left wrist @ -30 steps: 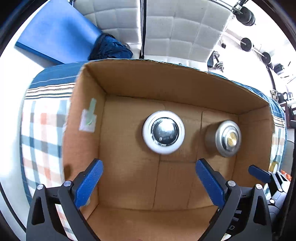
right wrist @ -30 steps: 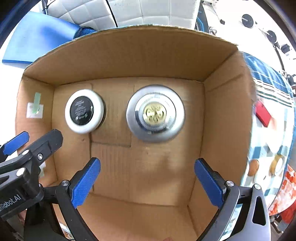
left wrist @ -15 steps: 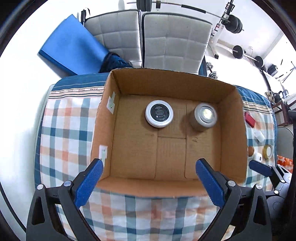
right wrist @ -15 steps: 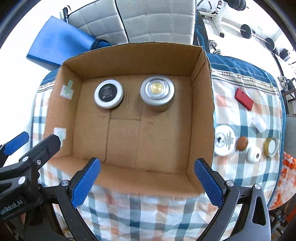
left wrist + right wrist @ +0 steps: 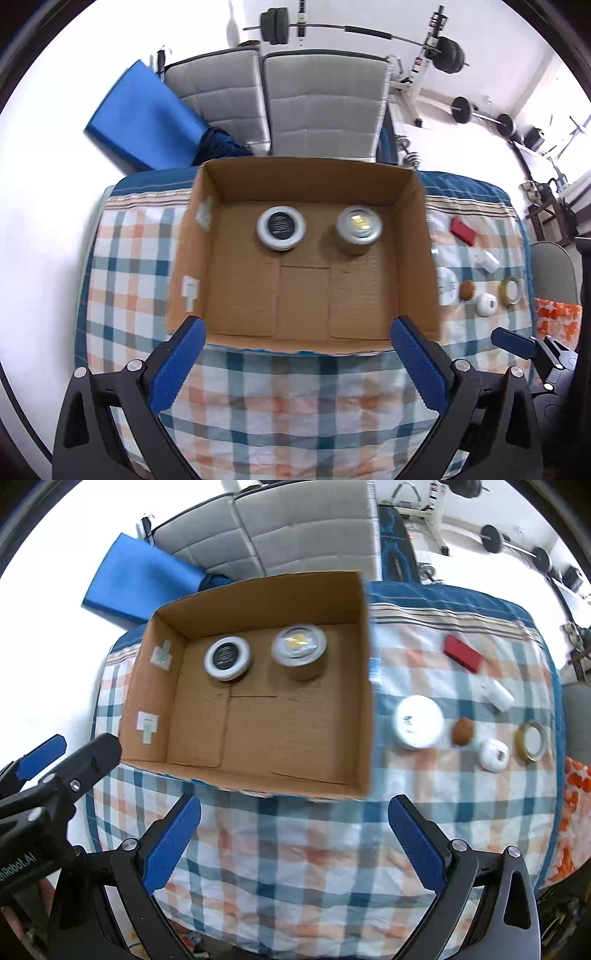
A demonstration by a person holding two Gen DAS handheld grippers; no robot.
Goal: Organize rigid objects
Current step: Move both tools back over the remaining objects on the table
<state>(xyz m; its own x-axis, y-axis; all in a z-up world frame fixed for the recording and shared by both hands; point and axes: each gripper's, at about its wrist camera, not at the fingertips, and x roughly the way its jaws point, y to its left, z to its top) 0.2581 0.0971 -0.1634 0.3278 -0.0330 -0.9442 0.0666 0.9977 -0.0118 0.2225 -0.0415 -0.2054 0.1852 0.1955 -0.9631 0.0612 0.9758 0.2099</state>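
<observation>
An open cardboard box (image 5: pixel 192 258) (image 5: pixel 365 686) stands on a checked cloth. At its far wall sit a white-rimmed round tin with a black top (image 5: pixel 281 228) (image 5: pixel 228 658) and a silver jar with a gold centre (image 5: pixel 359 229) (image 5: pixel 299 646). Right of the box lie a white round tin (image 5: pixel 418 720), a brown ball (image 5: pixel 463 731) (image 5: pixel 467 290), a small white case (image 5: pixel 494 755) (image 5: pixel 486 304), a gold-rimmed ring (image 5: pixel 532 740) (image 5: pixel 511 291), a white capsule (image 5: pixel 498 695) (image 5: pixel 487 260) and a red block (image 5: pixel 463 653) (image 5: pixel 462 230). My left gripper (image 5: pixel 299 363) and right gripper (image 5: pixel 291 840) hang open and empty above the cloth, before the box's near wall.
The checked cloth (image 5: pixel 295 406) covers a table whose edges fall away left and right. Behind it stand grey padded panels (image 5: pixel 321 103), a blue mat (image 5: pixel 144 114) and barbells (image 5: pixel 369 33). An orange patterned cloth (image 5: pixel 576 812) lies at the right.
Both grippers have pulled back and up out of the box, which now looks much smaller. The two round containers stay at the box's far wall. The items right of the box have come into view.
</observation>
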